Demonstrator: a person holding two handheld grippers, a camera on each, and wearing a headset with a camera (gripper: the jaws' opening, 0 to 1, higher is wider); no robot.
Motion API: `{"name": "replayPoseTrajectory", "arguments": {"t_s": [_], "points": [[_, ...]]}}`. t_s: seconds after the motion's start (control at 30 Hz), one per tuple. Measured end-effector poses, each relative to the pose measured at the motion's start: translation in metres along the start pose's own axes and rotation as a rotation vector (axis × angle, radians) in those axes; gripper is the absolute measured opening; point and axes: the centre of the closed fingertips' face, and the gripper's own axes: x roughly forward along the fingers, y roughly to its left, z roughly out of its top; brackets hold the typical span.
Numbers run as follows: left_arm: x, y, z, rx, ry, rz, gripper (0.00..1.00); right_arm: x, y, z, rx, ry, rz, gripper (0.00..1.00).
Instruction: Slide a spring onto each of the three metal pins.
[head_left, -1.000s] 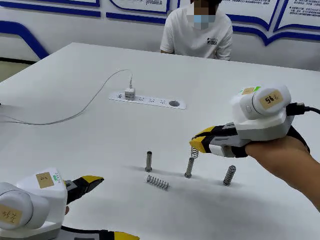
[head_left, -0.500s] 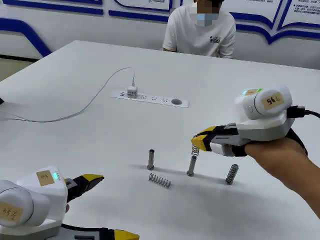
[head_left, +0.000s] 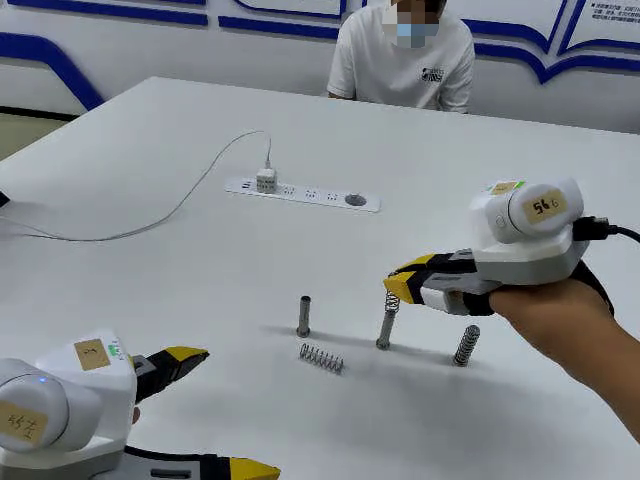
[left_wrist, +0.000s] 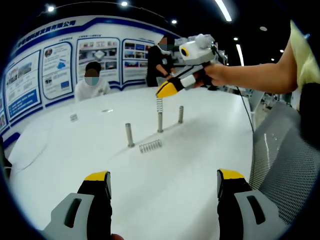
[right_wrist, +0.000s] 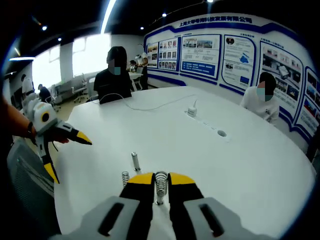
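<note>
A spring (head_left: 391, 301) is hanging upright, clamped between the jaws of the right gripper (head_left: 397, 283). Its lower end is meeting the top of the middle pin (head_left: 385, 330); whether it is over the tip yet cannot be told. The third pin (head_left: 465, 346), off to the right, is wearing a spring along its length. The left pin (head_left: 303, 316) is standing bare, and a loose spring (head_left: 321, 358) is lying on the white tabletop (head_left: 150, 290) just in front of it. A yellow sticker (head_left: 541, 206) on the right gripper is showing "54" and one unclear digit. A hand (head_left: 560, 310) is holding that gripper level, pointing left. The left gripper (head_left: 217, 413) is hovering low near the tabletop's near edge, jaws wide apart.
</note>
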Motion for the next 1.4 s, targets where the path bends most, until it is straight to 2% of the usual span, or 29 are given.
{"name": "replayPoseTrajectory", "arguments": {"t_s": [0.63,1.4], "points": [[0.001,-0.001,-0.001,0.000,0.006,-0.002,0.89,0.004,-0.001,-0.010,0.021,-0.007,-0.004,0.12],[0.002,-0.002,-0.002,-0.003,0.013,-0.007,0.89,0.017,0.001,-0.033,0.045,0.035,0.002,0.12]]}}
